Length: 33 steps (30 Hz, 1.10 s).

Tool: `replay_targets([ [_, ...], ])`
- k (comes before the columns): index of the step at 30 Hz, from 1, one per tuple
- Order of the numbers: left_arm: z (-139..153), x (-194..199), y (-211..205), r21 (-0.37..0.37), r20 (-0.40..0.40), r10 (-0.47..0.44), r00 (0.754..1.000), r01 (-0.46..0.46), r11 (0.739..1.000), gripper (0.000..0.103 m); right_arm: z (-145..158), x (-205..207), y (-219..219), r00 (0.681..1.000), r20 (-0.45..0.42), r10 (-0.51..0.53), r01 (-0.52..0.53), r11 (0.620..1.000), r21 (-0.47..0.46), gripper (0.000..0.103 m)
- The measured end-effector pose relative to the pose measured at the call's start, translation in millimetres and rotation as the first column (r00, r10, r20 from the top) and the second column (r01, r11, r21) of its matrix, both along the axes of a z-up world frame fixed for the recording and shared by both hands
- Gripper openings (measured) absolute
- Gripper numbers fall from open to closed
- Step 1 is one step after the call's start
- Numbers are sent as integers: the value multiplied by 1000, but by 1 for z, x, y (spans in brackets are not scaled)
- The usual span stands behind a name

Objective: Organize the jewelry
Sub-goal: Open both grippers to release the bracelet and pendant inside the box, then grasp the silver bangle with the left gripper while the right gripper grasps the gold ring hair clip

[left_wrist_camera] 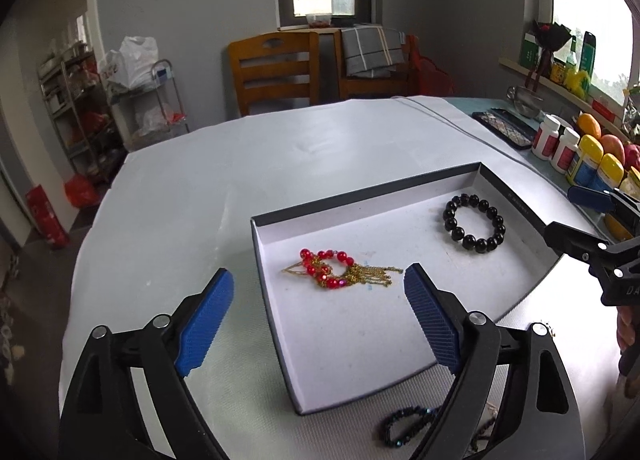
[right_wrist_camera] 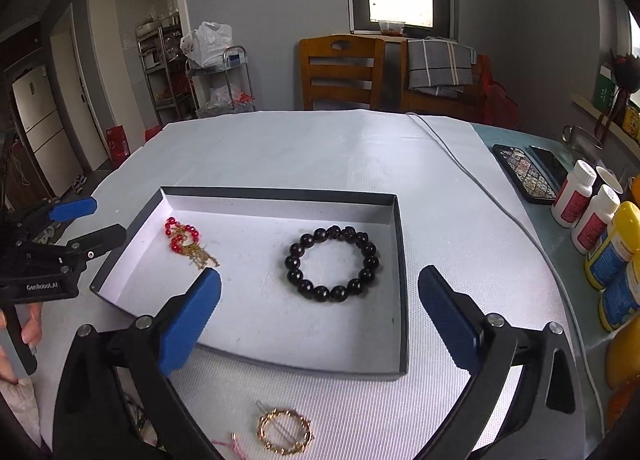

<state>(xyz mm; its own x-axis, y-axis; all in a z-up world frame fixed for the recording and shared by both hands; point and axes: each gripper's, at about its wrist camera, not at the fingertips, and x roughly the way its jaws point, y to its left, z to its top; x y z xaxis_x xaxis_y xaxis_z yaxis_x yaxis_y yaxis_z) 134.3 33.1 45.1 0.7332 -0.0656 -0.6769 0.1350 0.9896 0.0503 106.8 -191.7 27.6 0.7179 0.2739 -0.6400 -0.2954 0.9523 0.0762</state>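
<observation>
A shallow grey box (left_wrist_camera: 360, 196) (right_wrist_camera: 280, 193) with a white floor lies on the white-covered table. In it rest a red-bead and gold-chain piece (left_wrist_camera: 332, 270) (right_wrist_camera: 186, 240) and a black bead bracelet (left_wrist_camera: 470, 240) (right_wrist_camera: 320, 293). My left gripper (left_wrist_camera: 318, 272) (right_wrist_camera: 104, 220) hovers open above the red piece, with nothing between its blue pads. My right gripper (right_wrist_camera: 320, 274) (left_wrist_camera: 568, 216) stands open above the black bracelet, also empty. In front of the box, on the cloth, lie a dark beaded bracelet (left_wrist_camera: 400, 426) and a gold ring clip (right_wrist_camera: 284, 434).
Along the right side of the table stand white pill bottles (right_wrist_camera: 576, 196), yellow-capped bottles (right_wrist_camera: 612, 244), fruit (left_wrist_camera: 588, 126) and a phone (right_wrist_camera: 524, 172). A grey cable (right_wrist_camera: 460, 164) crosses the cloth. Two wooden chairs (right_wrist_camera: 340, 72) stand behind the table. A hand (right_wrist_camera: 30, 324) holds the left gripper.
</observation>
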Motion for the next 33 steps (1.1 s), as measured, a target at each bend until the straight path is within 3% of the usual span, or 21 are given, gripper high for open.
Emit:
replay_targets([
  [14, 34, -87, 21, -16, 94, -22, 995, 23, 1000, 96, 10, -70, -23, 999, 40, 5, -3, 998, -55, 97],
  [17, 32, -104, 21, 31, 121, -25, 992, 22, 999, 98, 9, -80, -24, 999, 41, 14, -12, 998, -56, 97],
  [20, 23, -115, 17, 83, 105, -44, 993, 36, 996, 99, 5, -89, -24, 999, 40, 22, -20, 998, -59, 97],
  [28, -3, -139, 17, 65, 64, -108, 992, 104, 993, 99, -14, -101, -20, 999, 3, 40, -40, 997, -63, 97],
  [33, -29, -144, 15, 59, -15, -150, 989, 151, 987, 99, -25, -106, -14, 998, -15, 60, -61, 994, -95, 97],
])
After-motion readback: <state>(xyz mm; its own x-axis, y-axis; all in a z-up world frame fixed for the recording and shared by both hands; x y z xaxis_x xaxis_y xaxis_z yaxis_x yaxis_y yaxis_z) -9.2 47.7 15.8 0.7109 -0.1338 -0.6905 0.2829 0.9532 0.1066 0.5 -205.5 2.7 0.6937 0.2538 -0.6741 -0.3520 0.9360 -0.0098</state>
